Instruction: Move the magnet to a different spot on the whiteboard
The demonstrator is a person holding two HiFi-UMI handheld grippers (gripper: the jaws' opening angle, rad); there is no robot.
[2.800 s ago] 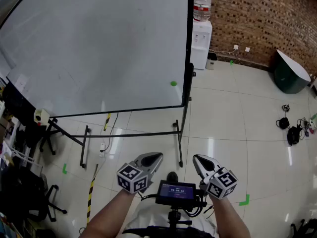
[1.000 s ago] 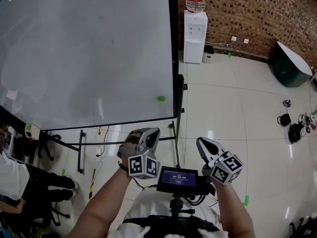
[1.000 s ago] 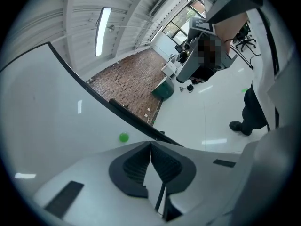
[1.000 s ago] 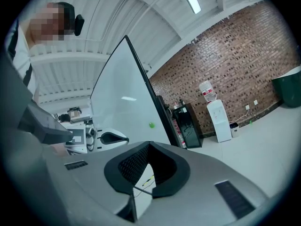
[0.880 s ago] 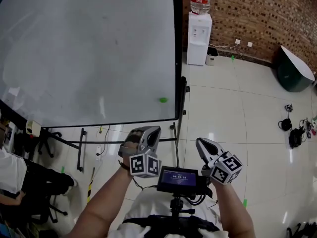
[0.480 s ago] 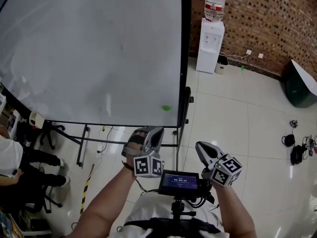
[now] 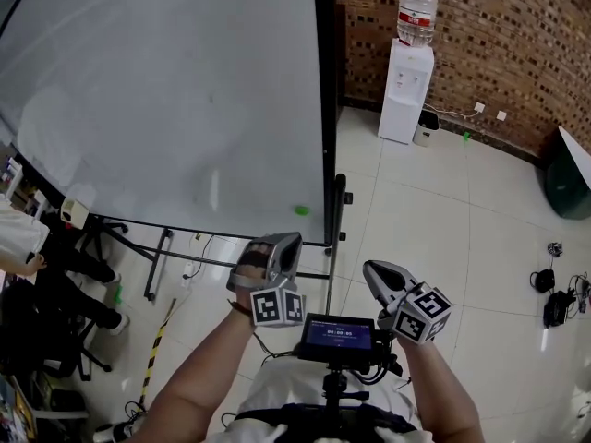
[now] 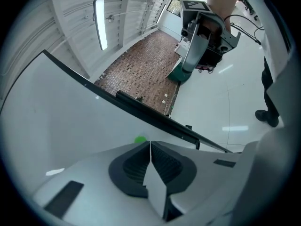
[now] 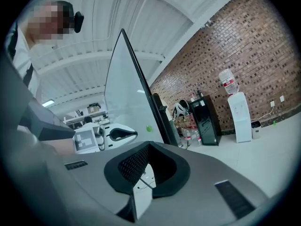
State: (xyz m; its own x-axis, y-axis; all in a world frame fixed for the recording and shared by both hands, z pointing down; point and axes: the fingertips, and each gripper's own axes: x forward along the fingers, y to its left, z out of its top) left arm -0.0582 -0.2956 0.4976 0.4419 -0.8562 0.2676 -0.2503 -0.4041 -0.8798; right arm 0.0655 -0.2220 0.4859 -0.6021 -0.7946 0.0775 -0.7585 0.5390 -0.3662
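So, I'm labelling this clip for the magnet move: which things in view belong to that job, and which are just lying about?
Part of the job:
- green magnet
- whiteboard it sticks to

Just lying about:
- water dispenser
- small bin beside it
- black cables on the floor

Office — whiteboard [image 7: 166, 100], water cooler [image 7: 409, 90], brick wall [image 7: 517, 35]

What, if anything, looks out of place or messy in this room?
Nothing really stands out. The whiteboard stands upright, blank apart from one green magnet near its lower right corner. The only untidy bit is some dark cables lying loose on the floor at the far right.
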